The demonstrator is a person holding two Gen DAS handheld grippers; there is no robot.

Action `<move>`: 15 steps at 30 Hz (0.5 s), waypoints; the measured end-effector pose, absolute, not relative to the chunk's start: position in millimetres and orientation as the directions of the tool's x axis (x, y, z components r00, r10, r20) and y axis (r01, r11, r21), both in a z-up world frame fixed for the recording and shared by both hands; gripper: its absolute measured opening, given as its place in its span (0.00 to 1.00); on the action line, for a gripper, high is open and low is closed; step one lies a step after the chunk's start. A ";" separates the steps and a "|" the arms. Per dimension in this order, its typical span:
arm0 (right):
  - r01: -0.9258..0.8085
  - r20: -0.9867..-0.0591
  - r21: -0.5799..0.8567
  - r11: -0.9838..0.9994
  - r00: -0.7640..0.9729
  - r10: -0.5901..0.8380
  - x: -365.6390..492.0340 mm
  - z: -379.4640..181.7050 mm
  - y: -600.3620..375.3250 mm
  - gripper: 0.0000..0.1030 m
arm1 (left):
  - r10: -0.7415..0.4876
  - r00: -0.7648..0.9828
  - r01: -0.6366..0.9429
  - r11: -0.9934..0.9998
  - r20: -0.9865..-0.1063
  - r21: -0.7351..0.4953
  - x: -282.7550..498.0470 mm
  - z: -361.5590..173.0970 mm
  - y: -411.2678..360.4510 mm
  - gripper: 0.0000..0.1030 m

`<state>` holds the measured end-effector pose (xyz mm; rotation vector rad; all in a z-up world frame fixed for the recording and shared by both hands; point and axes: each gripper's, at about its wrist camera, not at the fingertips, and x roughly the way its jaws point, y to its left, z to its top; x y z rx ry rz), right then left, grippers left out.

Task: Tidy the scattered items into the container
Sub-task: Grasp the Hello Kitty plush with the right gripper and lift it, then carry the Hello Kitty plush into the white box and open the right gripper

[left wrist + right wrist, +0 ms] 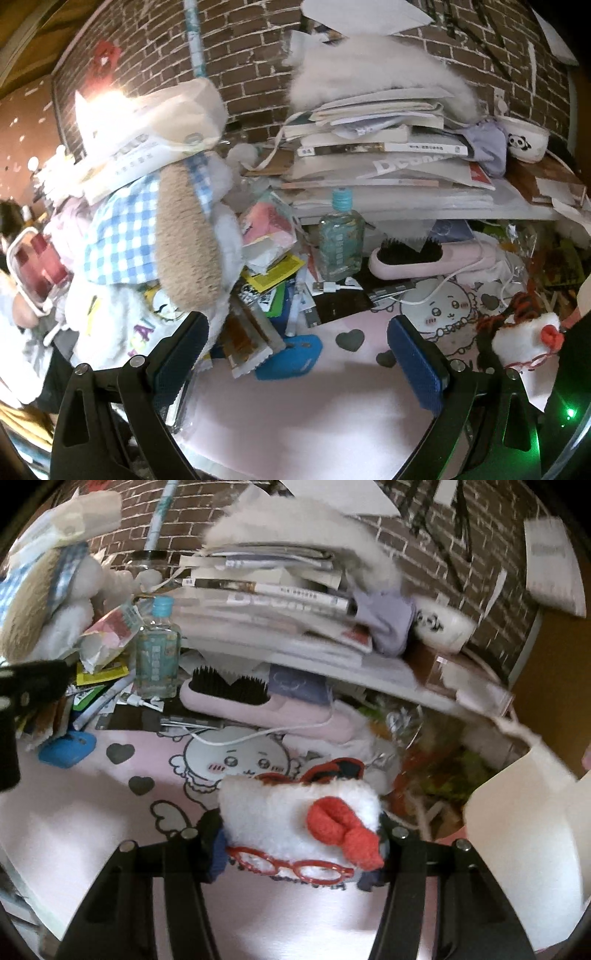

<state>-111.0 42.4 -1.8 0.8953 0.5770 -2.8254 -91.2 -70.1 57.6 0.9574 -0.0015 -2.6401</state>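
Right wrist view: my right fingers [301, 836] grip the plush [295, 819], long axis crosswise; white container [524, 830] lies just right. Left fingers [299, 354] open, empty.

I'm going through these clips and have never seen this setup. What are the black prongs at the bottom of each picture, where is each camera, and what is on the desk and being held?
There is no robot here: a person holds a two-finger gripper in each hand, and a fisheye camera on each looks forward along its fingers. The prongs are those fingers.

The left wrist view shows the left gripper open and empty over a pink cartoon desk mat.

The right wrist view shows the right gripper shut on a small white plush toy with a red bow and red glasses.

Behind them lie clutter: a clear bottle with a blue cap, a pink hairbrush, a stack of books, and a panda bowl. A white, wall-like object stands at the right; it may be the container.
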 end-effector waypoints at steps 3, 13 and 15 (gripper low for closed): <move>0.214 -0.551 -0.354 -0.910 -0.835 0.018 -106.7 4.6 42.7 0.52 | -0.304 -0.724 0.317 -0.944 -0.619 0.093 -86.4 60.4 -73.9 0.94; 0.111 -0.440 -0.411 -0.905 -0.893 0.090 -95.2 38.6 68.3 0.52 | -0.224 -0.775 0.238 -0.970 -0.591 0.055 -78.0 77.4 -50.0 0.94; 0.084 -0.420 -0.411 -0.908 -0.901 0.107 -92.7 46.6 79.2 0.52 | -0.203 -0.788 0.212 -0.976 -0.582 0.053 -77.4 81.8 -39.6 0.94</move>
